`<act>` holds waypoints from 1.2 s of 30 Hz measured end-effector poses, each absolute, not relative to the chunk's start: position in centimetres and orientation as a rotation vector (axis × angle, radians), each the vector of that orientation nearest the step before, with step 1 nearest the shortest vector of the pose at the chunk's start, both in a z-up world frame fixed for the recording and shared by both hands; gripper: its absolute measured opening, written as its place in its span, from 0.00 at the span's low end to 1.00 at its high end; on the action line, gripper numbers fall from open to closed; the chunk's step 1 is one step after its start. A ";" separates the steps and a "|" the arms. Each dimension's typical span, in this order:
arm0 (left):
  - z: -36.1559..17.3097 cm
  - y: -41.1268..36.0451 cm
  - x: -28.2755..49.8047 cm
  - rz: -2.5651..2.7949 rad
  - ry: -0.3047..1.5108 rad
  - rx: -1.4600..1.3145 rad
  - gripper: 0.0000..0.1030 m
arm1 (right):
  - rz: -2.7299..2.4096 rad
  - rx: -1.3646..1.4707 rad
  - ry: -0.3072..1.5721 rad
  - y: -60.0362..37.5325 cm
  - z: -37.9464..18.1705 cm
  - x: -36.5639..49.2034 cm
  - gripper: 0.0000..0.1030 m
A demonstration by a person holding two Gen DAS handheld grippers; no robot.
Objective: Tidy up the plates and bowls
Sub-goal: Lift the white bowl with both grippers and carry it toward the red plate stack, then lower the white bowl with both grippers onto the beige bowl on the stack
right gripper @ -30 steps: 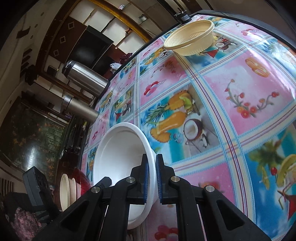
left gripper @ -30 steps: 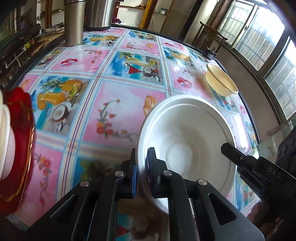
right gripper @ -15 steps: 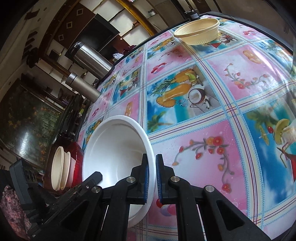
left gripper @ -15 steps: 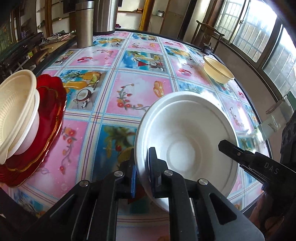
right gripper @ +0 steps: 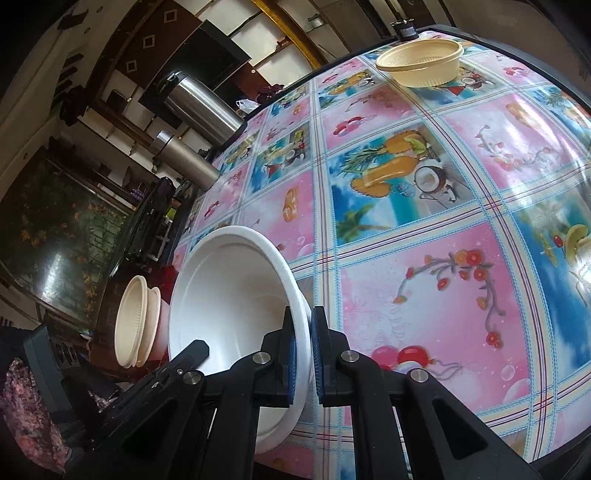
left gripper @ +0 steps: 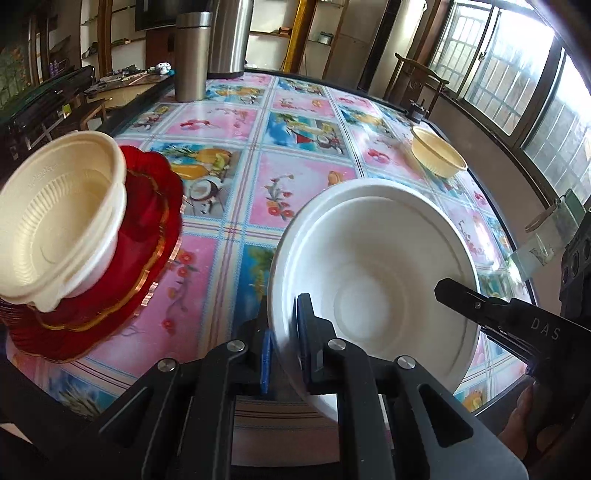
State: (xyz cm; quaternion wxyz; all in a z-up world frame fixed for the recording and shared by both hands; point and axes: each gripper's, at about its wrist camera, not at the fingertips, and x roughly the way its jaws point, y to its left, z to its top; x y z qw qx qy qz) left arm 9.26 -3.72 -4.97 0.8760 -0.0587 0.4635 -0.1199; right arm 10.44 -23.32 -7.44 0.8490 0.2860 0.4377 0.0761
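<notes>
Both grippers clamp the same white bowl (left gripper: 373, 280) by its rim, holding it above the near part of the table (left gripper: 303, 122), which is covered by a cloth of pink and blue fruit-and-flower squares. The left gripper (left gripper: 282, 332) has its 2 blue-padded fingers pinched on the near-left rim, 1 finger inside the bowl and 1 outside. The right gripper (right gripper: 303, 343) grips the opposite rim in the same way; in the left wrist view its black finger shows at the bowl's right edge.

To the left of the white bowl, near the left edge of the table, sits a red plate (left gripper: 140, 266) with a gold scalloped rim. On it rest 2 nested cream bowls (left gripper: 59, 221), the upper 1 ribbed inside. In the right wrist view this stack lies just beyond the white bowl; whether they touch cannot be told.

Another cream bowl (left gripper: 437, 155) stands alone, upright, at the far right of the table, well apart from the others.

At the far left edge stand 2 steel flasks: a slim flask (left gripper: 192, 55) and a wider flask (left gripper: 231, 35) behind it.

A thumb (left gripper: 517, 417) of the person shows at the lower right.
</notes>
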 end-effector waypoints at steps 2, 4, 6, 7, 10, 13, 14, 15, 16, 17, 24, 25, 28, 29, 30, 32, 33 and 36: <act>-4.1 -2.9 9.1 -0.243 0.945 -0.122 0.10 | 0.182 0.605 0.914 -22.6 -6.7 10.6 0.08; -2.8 -1.7 8.9 -0.232 0.913 -0.127 0.10 | 0.207 0.605 0.902 -21.6 -5.6 10.9 0.08; -1.6 -0.5 8.7 -0.215 0.881 -0.125 0.10 | 0.238 0.597 0.885 -20.2 -4.3 11.3 0.08; -0.9 0.2 8.6 -0.203 0.862 -0.121 0.10 | 0.254 0.591 0.877 -19.5 -3.7 11.5 0.08; 1.2 2.8 8.4 -0.156 0.804 -0.126 0.10 | 0.310 0.571 0.856 -16.8 -1.8 12.5 0.08; 2.7 5.8 8.6 -0.102 0.765 -0.142 0.10 | 0.368 0.555 0.846 -13.6 -0.3 13.9 0.08; 3.0 6.8 8.7 -0.086 0.757 -0.150 0.10 | 0.385 0.544 0.841 -12.3 0.2 14.3 0.08; 3.3 7.8 8.9 -0.068 0.751 -0.156 0.10 | 0.398 0.535 0.836 -11.2 0.5 14.7 0.08; 3.5 8.8 9.1 -0.052 0.747 -0.160 0.10 | 0.408 0.527 0.831 -10.1 0.8 15.2 0.07; 3.6 9.5 9.3 -0.038 0.745 -0.162 0.10 | 0.417 0.519 0.828 -9.1 1.0 15.5 0.07; 2.7 13.8 11.3 0.052 0.767 -0.191 0.10 | 0.429 0.440 0.812 -3.0 1.1 17.4 0.07; 2.3 14.0 11.7 0.056 0.776 -0.194 0.10 | 0.428 0.435 0.814 -2.6 0.8 17.6 0.07; 0.8 14.6 12.6 0.072 0.809 -0.198 0.10 | 0.417 0.417 0.845 -1.6 -0.5 18.5 0.07; 0.4 14.8 12.7 0.076 0.818 -0.199 0.10 | 0.413 0.409 0.856 -1.4 -1.0 18.7 0.07; 0.0 15.0 12.9 0.077 0.829 -0.203 0.10 | 0.408 0.401 0.863 -1.1 -1.5 18.9 0.08; -0.6 15.4 13.1 0.082 0.842 -0.209 0.10 | 0.403 0.392 0.873 -0.8 -2.2 19.2 0.08; -0.9 15.5 13.2 0.089 0.847 -0.207 0.10 | 0.402 0.387 0.879 -0.6 -2.6 19.3 0.08; -1.3 15.7 13.3 0.094 0.856 -0.206 0.10 | 0.394 0.359 0.880 0.1 -3.1 19.5 0.09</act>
